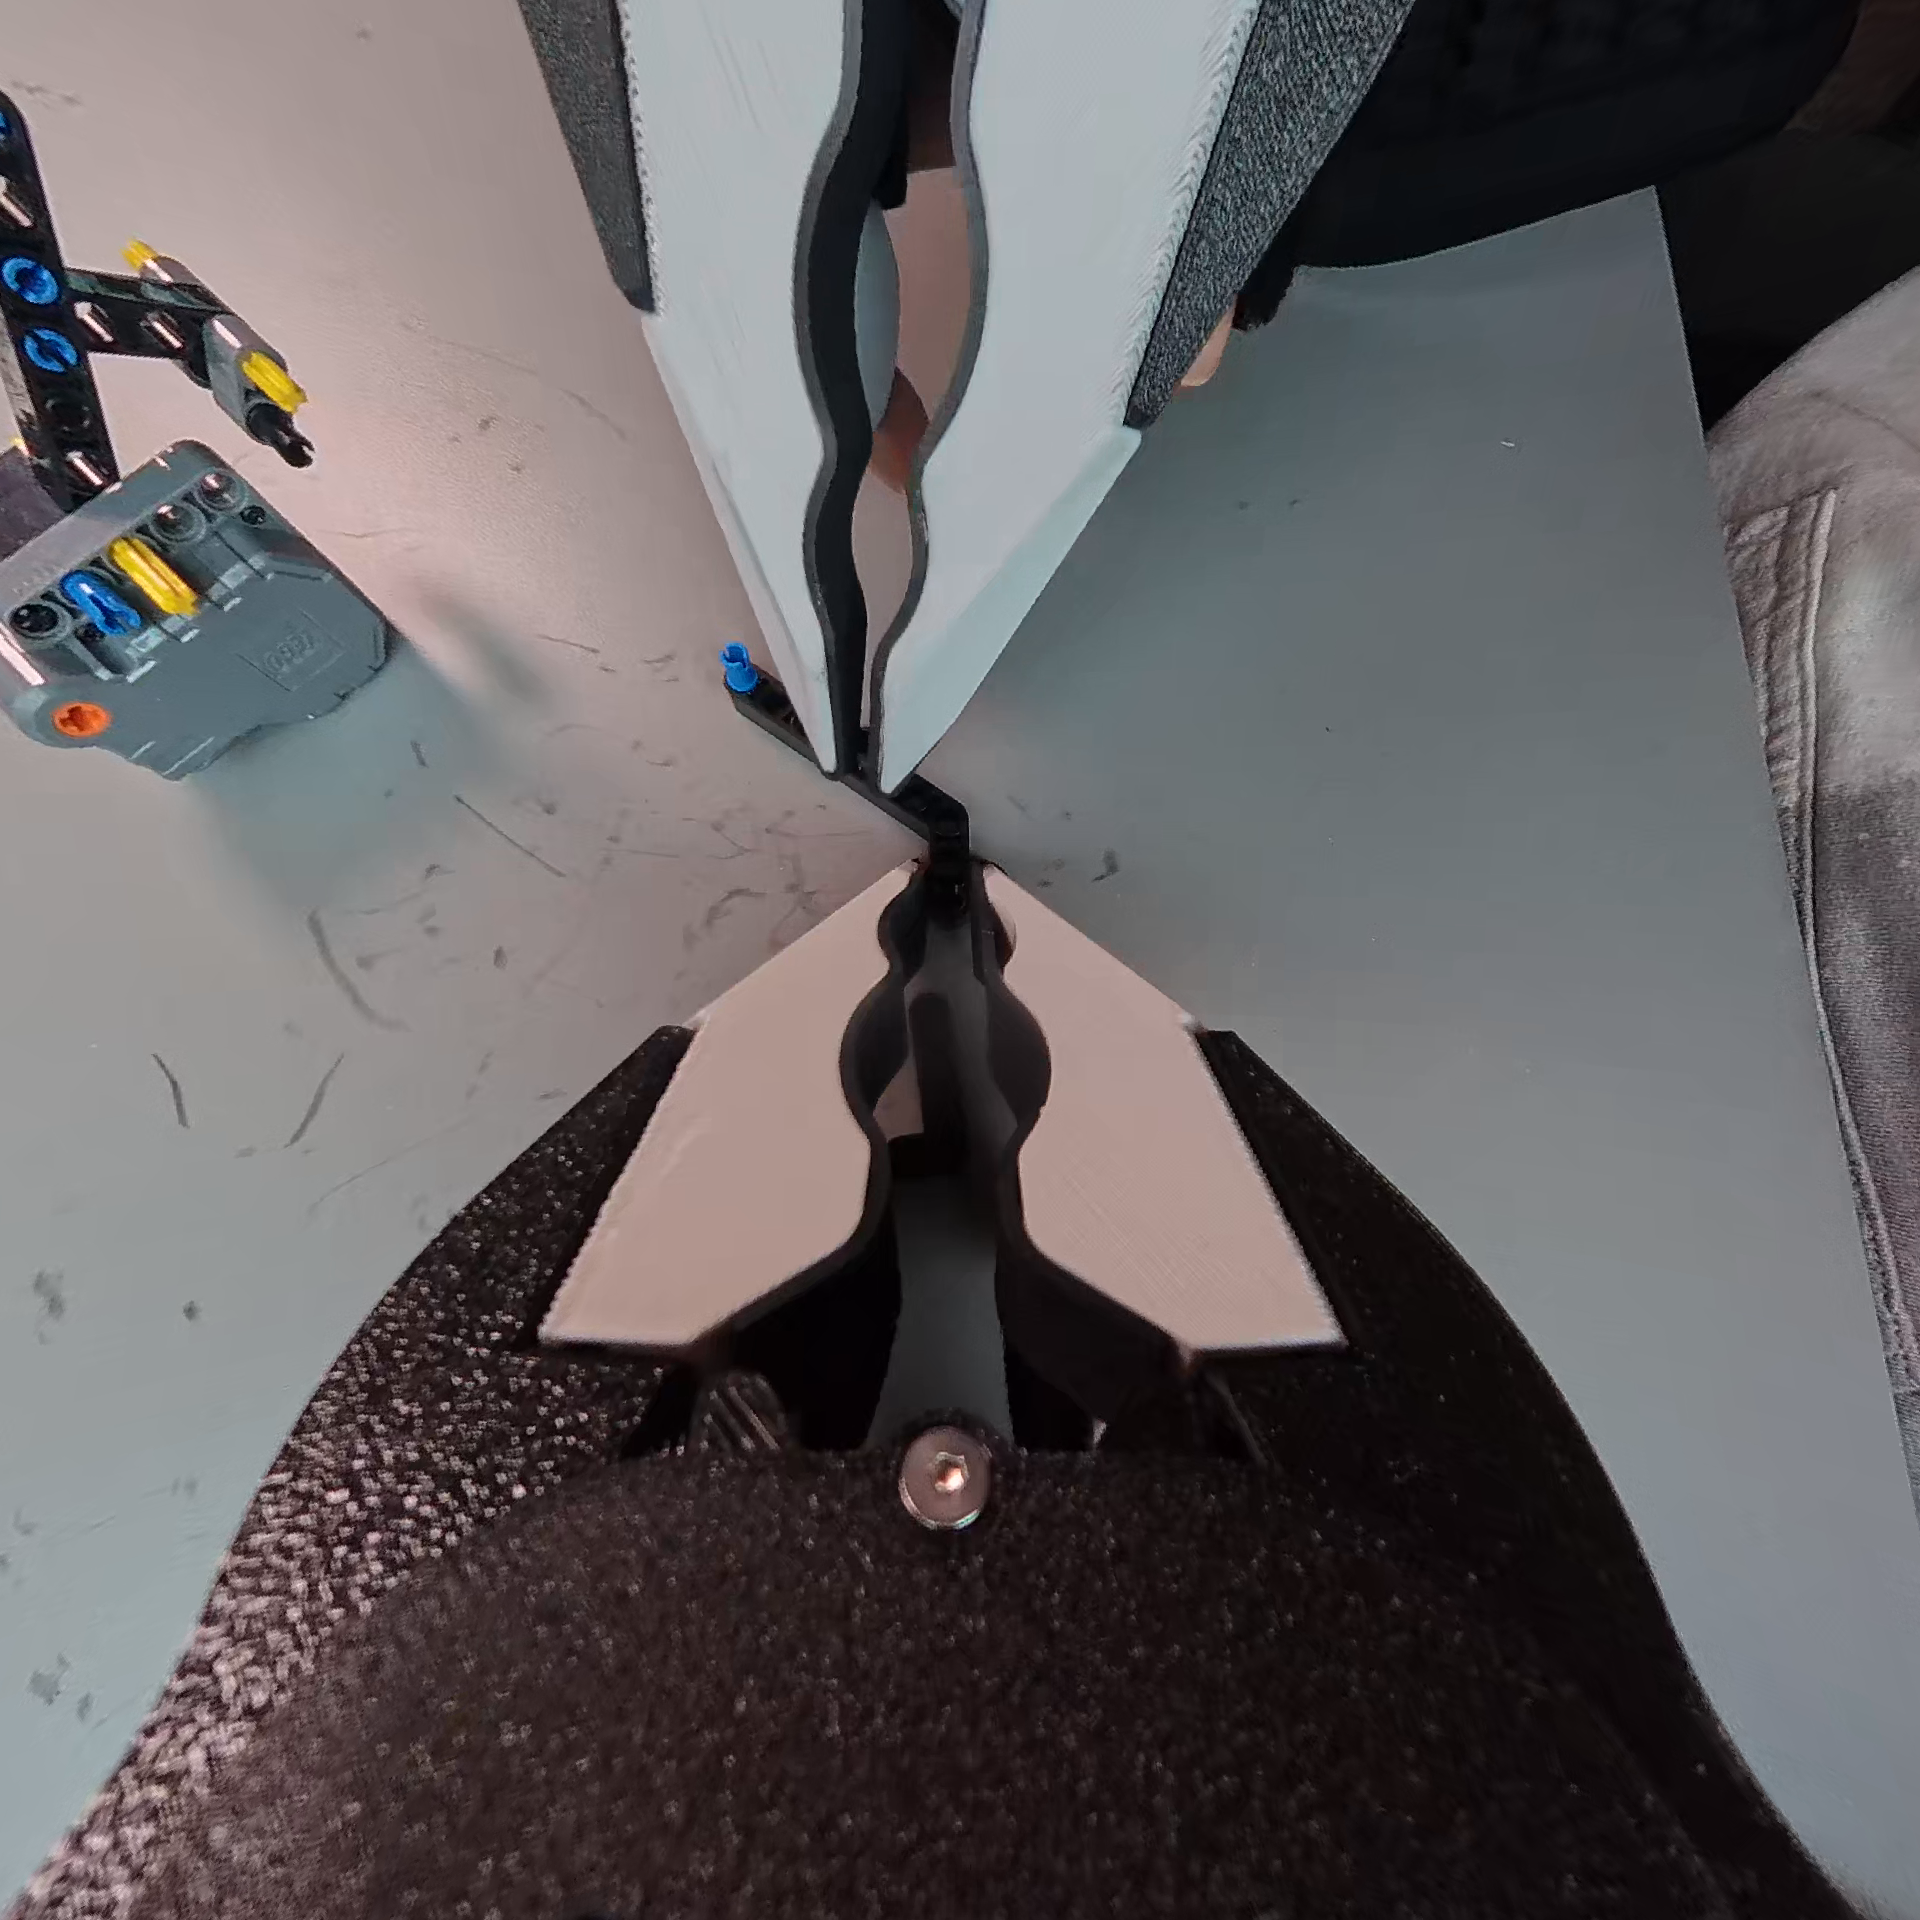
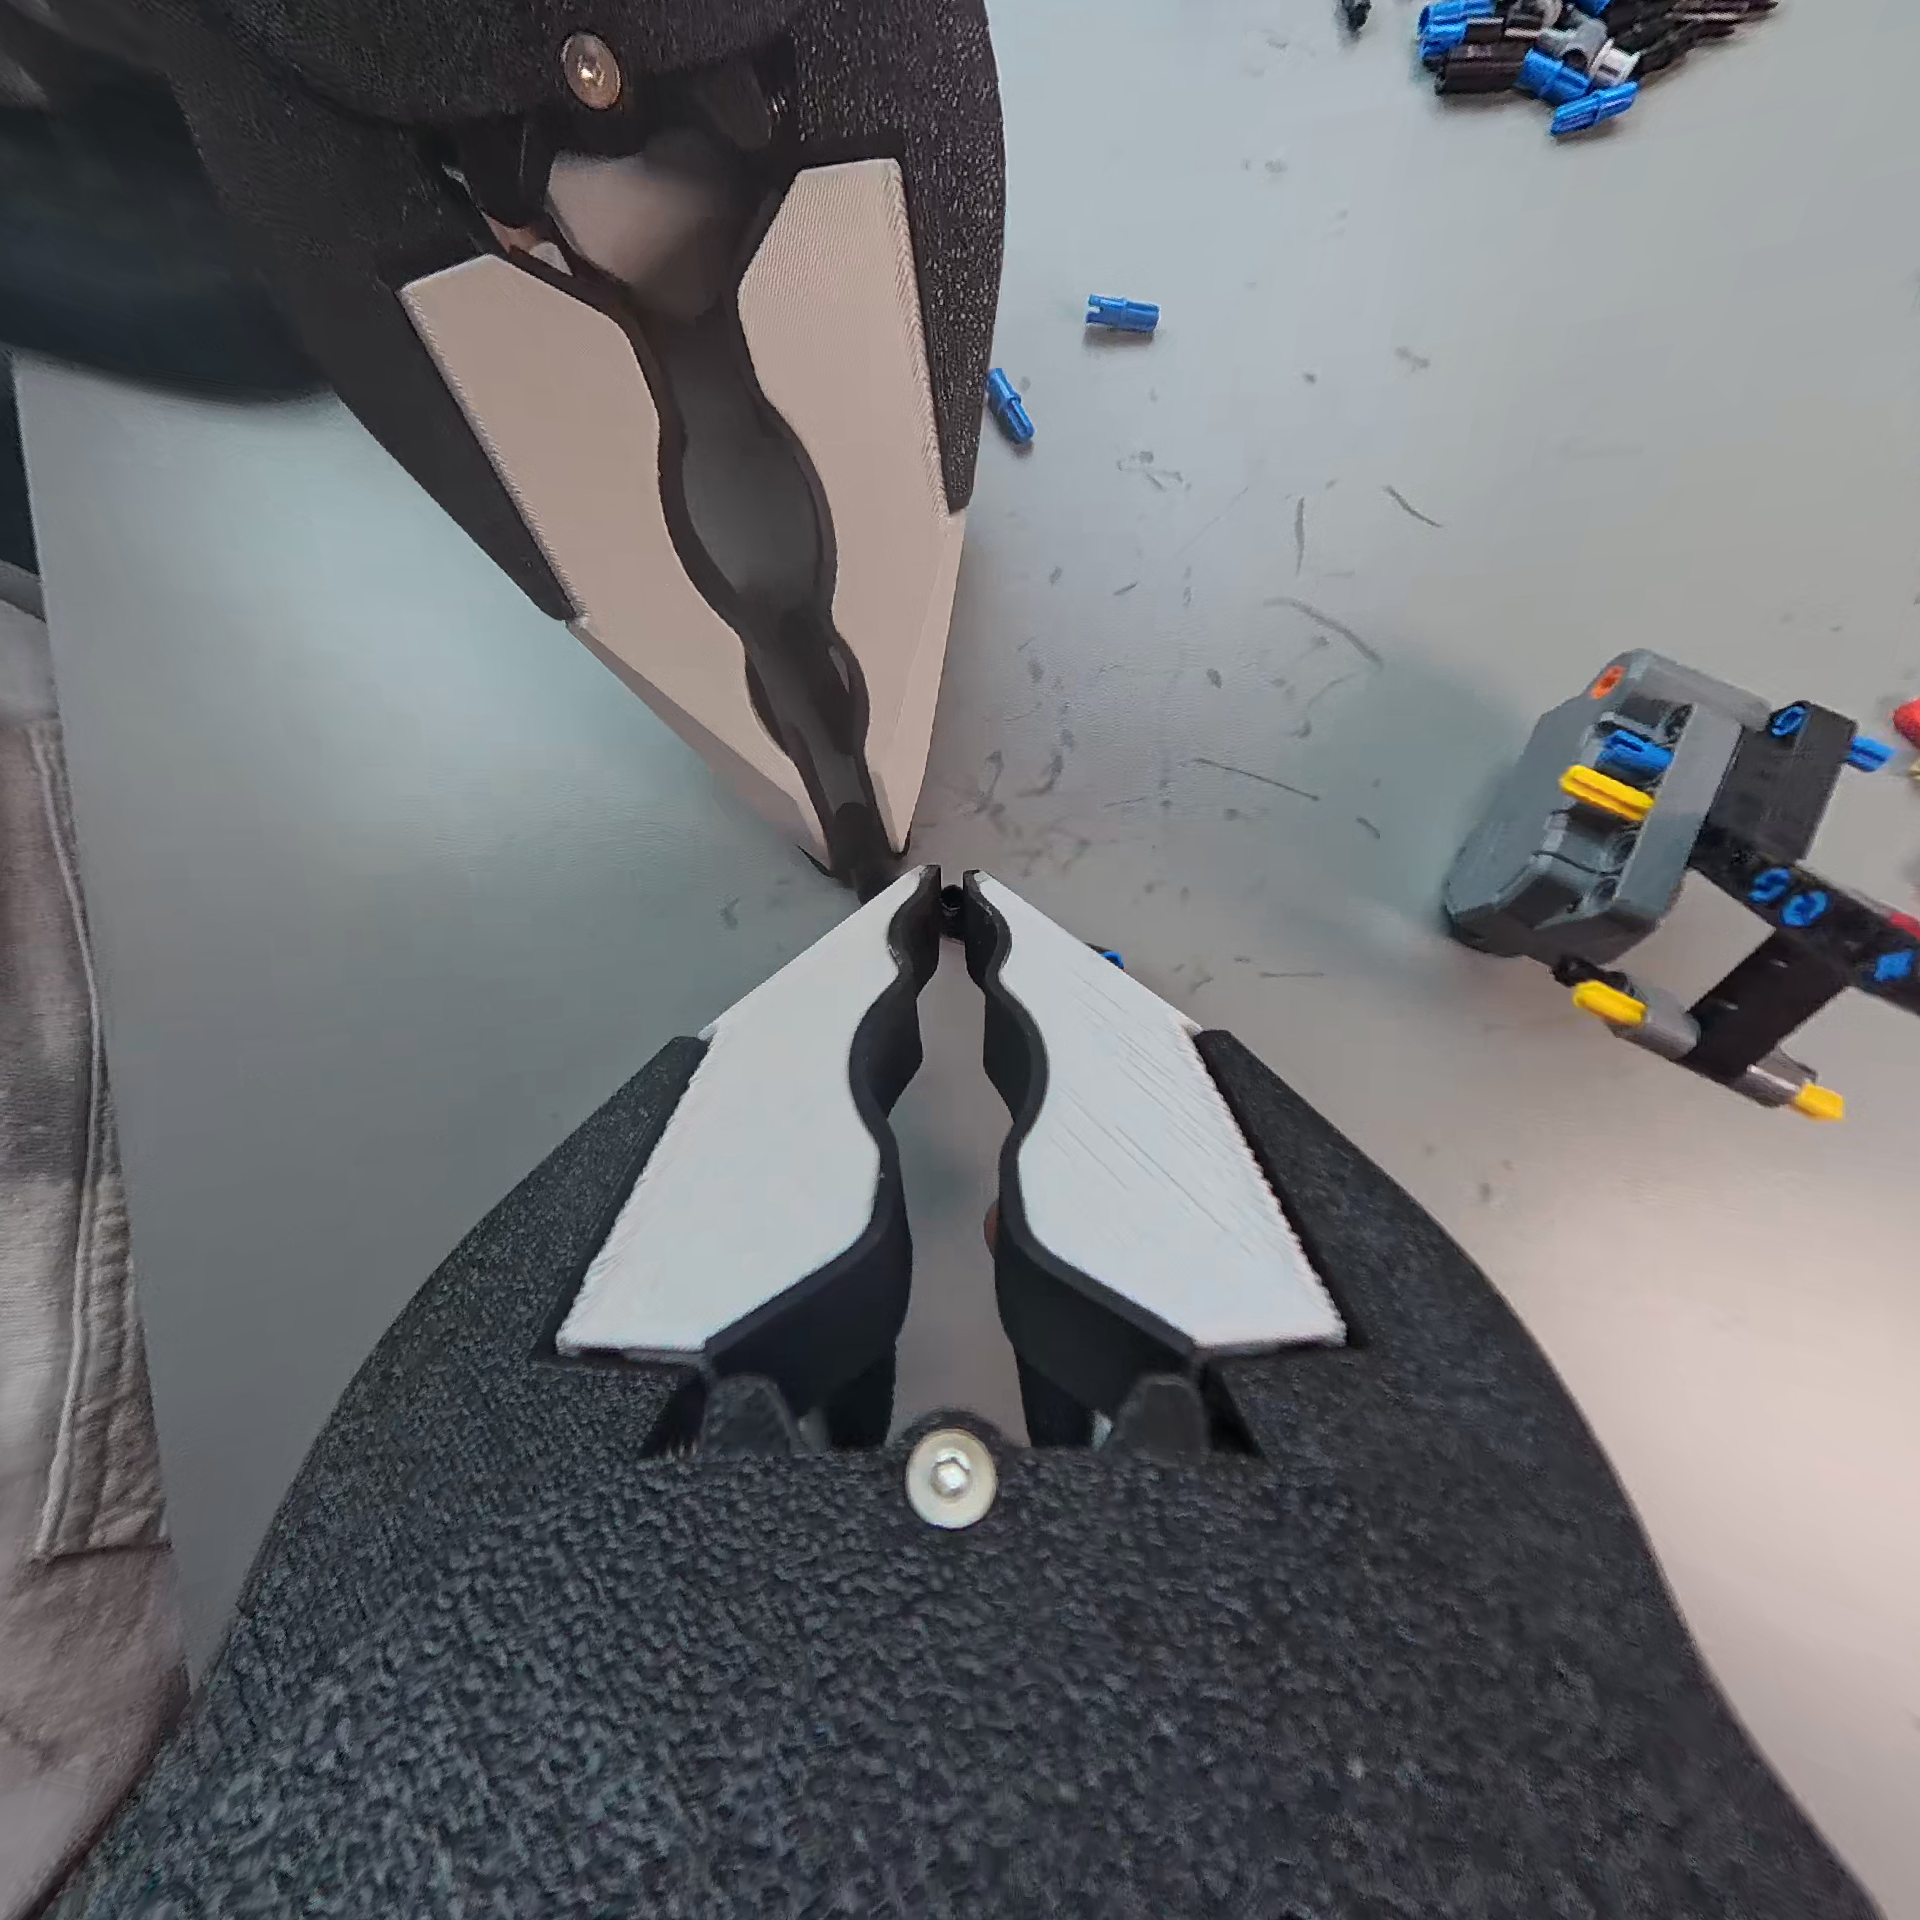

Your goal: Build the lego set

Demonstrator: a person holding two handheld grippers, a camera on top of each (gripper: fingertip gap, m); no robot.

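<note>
**Lego beam pinched at both ends**

Beam (image 1: 914, 805), black and bent, hangs above my table (image 1: 1351, 727), a blue pin (image 1: 736, 667) at its far end. Left gripper (image 1: 948, 894) clamps one end; right gripper (image 1: 860, 764) nips the middle, tips nearly touching. Motor assembly (image 2: 1621, 821) sits clear alongside, loose pins (image 2: 1122, 312) and parts pile (image 2: 1538, 52) beyond.
</note>
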